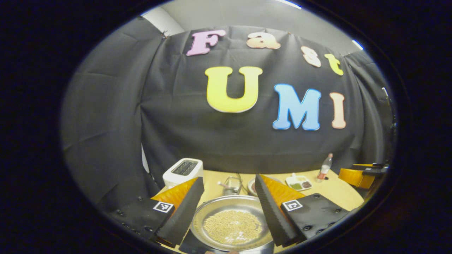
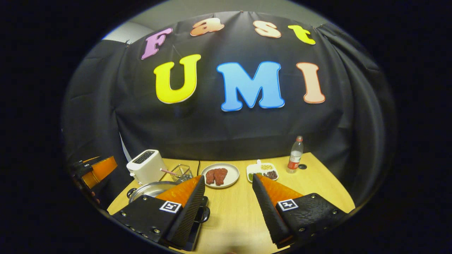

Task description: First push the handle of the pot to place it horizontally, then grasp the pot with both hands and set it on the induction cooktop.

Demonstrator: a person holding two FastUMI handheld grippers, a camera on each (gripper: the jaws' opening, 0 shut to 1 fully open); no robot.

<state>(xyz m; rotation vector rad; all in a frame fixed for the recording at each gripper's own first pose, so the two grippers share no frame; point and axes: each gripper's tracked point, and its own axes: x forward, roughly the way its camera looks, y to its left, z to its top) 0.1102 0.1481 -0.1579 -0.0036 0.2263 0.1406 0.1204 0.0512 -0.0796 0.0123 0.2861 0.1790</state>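
Two fingers of the left gripper [image 1: 229, 211] stand spread wide at the bottom of the left gripper view, gripping nothing. Between them, at 6 o'clock, lies the steel pot [image 1: 231, 225], open-topped and holding a layer of pale round beans [image 1: 233, 221]; whether the fingers touch its rim cannot be told. Beyond it on the wooden table [image 1: 339, 192] a white toaster [image 1: 183, 172] sits at 7 o'clock, a wire basket [image 1: 231, 185] just behind the pot, a divided dish [image 1: 298, 182] and a bottle [image 1: 325, 167] toward 4 o'clock. The other gripper [image 1: 363, 174] shows at 3 o'clock.

In the right gripper view, the right gripper [image 2: 227, 208] is likewise spread and empty above bare table [image 2: 233, 211]. The pot [image 2: 152, 190] lies at 8 o'clock, partly hidden by the near finger, with a dark flat slab [image 2: 199, 217], perhaps the induction cooktop, under that finger. Toaster [image 2: 145, 165], basket [image 2: 182, 173], a plate of red meat [image 2: 219, 175], the dish [image 2: 262, 170] and the bottle [image 2: 295, 154] line the far edge. The left gripper [image 2: 93, 169] appears at 9 o'clock.
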